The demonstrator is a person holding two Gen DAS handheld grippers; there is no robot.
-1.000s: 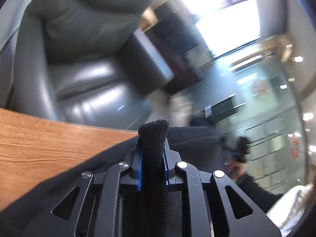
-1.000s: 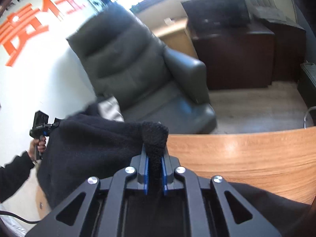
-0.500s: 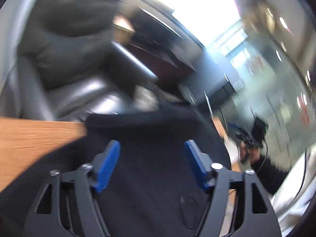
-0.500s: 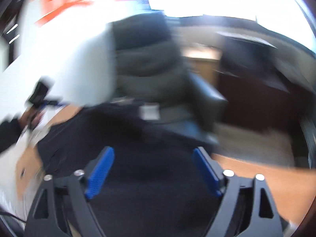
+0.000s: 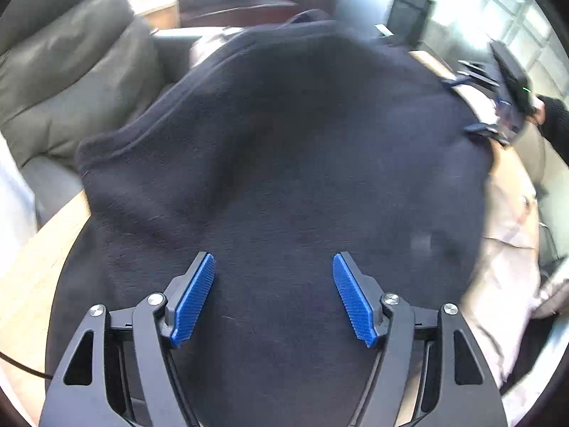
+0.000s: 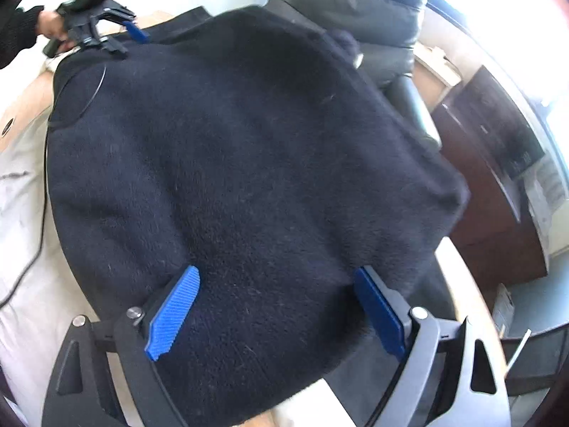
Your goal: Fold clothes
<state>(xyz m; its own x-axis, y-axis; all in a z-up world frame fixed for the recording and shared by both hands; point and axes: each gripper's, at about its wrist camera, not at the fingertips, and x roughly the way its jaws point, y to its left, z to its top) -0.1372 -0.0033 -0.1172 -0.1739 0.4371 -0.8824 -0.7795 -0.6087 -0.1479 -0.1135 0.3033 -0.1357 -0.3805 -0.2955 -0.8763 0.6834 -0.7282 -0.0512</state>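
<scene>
The garment point(image 5: 291, 163) lies spread on the table point(image 5: 32, 270), with the armchair point(image 5: 67, 67) behind it and a cabinet point(image 6: 498, 185) to the armchair's right.

The big dark fleece garment point(image 5: 284, 163) covers most of the tabletop point(image 5: 32, 277), so only thin strips of wood show. Its lower part runs off the bottom edge in both views. The far side of the room is blurry. The person's hand point(image 6: 53, 28) is cut off at the sleeve. The pale cloth point(image 5: 508, 235) is smeared and unclear.
</scene>
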